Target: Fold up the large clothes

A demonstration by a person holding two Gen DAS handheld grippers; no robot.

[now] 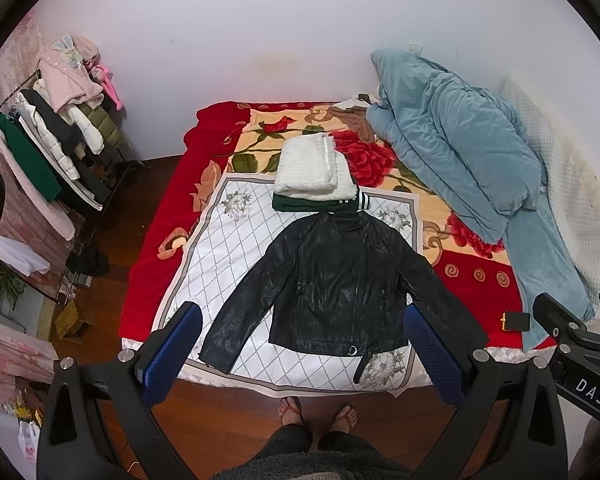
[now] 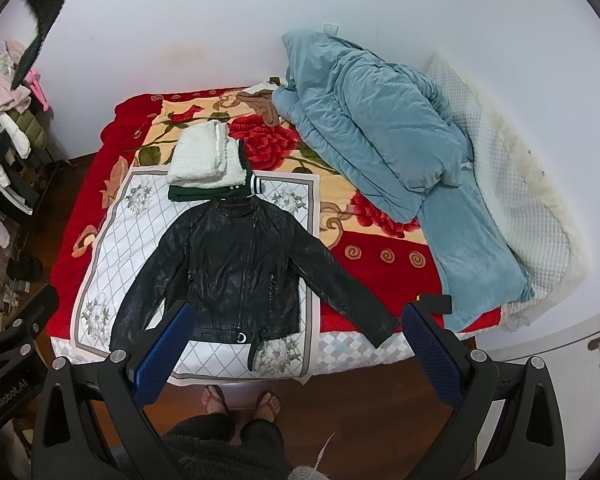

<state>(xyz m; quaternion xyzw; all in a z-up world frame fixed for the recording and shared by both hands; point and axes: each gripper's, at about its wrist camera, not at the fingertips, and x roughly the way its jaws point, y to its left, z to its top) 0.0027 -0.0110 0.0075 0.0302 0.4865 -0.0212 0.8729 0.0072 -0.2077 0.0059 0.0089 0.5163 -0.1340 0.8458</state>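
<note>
A black leather jacket [image 1: 336,280] lies flat, front up, sleeves spread, on a white diamond-pattern cloth [image 1: 236,248] at the near end of the bed; it also shows in the right wrist view [image 2: 240,272]. Behind its collar sits a stack of folded clothes: white fluffy pieces [image 1: 312,168] on a dark green one [image 1: 300,203]. My left gripper [image 1: 304,344] is open and empty, held above the jacket's hem. My right gripper [image 2: 296,340] is open and empty, above the jacket's right sleeve and hem.
A crumpled blue duvet [image 1: 460,152] lies on the right of the red floral blanket [image 1: 160,208]. A clothes rack [image 1: 48,148] full of garments stands left. The person's feet [image 1: 320,412] stand on the wooden floor at the bed's foot. A white cabinet [image 2: 560,380] is right.
</note>
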